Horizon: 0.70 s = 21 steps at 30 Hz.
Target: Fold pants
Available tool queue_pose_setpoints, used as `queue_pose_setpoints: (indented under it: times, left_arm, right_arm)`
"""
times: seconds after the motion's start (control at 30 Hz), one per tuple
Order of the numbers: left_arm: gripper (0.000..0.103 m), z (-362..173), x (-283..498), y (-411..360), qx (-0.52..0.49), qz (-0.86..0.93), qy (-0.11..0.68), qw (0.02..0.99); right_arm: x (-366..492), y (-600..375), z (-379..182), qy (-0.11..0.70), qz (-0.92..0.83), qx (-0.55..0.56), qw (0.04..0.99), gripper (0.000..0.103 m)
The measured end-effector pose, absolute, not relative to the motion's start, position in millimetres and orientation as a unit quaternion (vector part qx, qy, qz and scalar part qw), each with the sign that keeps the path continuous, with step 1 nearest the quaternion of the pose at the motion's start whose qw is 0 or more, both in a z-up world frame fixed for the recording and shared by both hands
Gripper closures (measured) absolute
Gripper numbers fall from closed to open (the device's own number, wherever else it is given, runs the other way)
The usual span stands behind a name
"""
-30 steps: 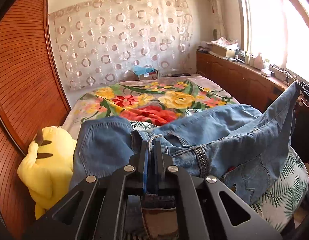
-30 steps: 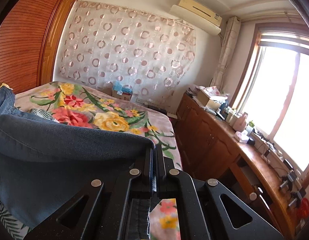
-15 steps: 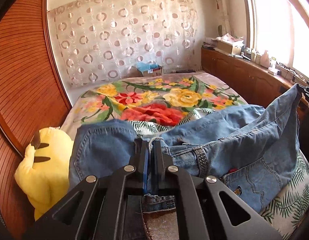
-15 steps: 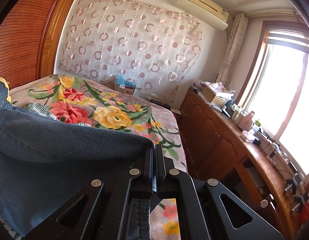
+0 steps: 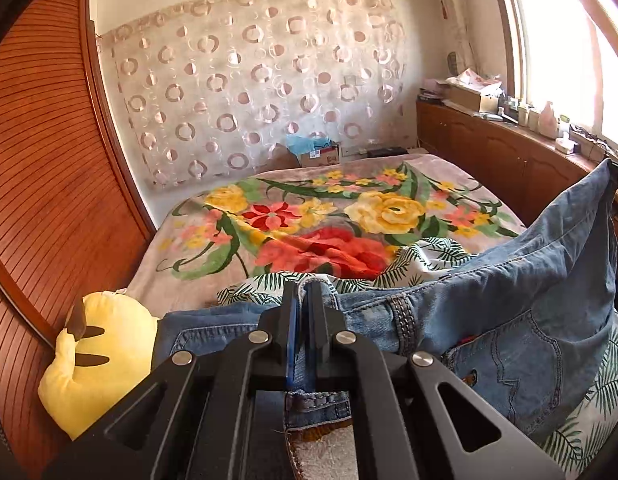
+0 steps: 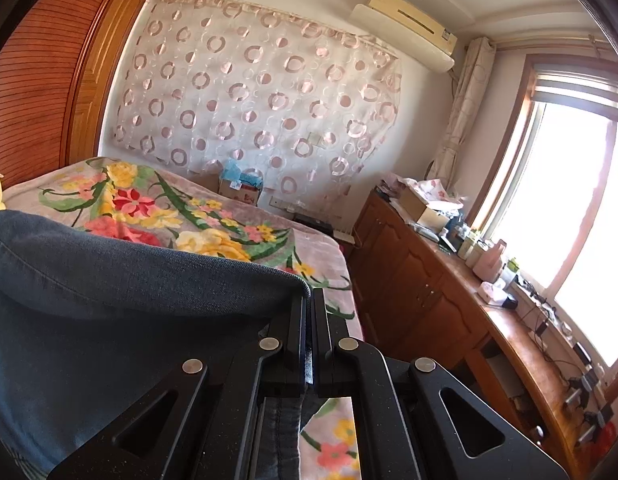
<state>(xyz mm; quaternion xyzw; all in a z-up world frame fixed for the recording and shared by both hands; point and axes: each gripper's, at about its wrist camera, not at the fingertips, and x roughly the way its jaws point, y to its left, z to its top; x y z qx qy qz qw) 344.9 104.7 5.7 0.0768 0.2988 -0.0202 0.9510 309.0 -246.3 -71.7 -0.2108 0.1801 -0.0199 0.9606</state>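
I have the left gripper [image 5: 304, 292] clamped on the waistband of the faded blue denim pants [image 5: 509, 304], the right gripper [image 6: 309, 300] pinching their far edge, cloth stretched between them over the floral bedspread [image 5: 309, 216].

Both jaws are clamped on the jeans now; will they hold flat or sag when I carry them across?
The jeans will probably sag: the denim droops between the grips. They look thick-seamed, so likely weighty. The thin pinched edge at the right gripper might slip.

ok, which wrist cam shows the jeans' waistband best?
Left wrist: the jeans show waistband, belt loop and back pocket stitching. Right wrist shows only a plain dark denim fold, with no waistband visible.
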Motion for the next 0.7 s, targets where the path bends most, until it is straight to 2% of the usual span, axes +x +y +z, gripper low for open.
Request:
queue_pose_setpoints:
  times: [0.43,0.6,0.7]
  left_arm:
    - [0.098,-30,387,108,0.074,-0.012,0.343,0.936]
    - [0.097,-36,389,106,0.077,-0.012,0.355,0.932]
    - [0.094,-35,386,107,0.068,-0.011,0.359,0.931]
  right_arm:
    - [390,-232,-116,0.255,-0.025,-0.242,0.936,0.102]
    - [418,-229,-120,0.289,-0.019,-0.24,0.927,0.102]
    - [426,-227,-113,0.303,-0.018,-0.24,0.922,0.102]
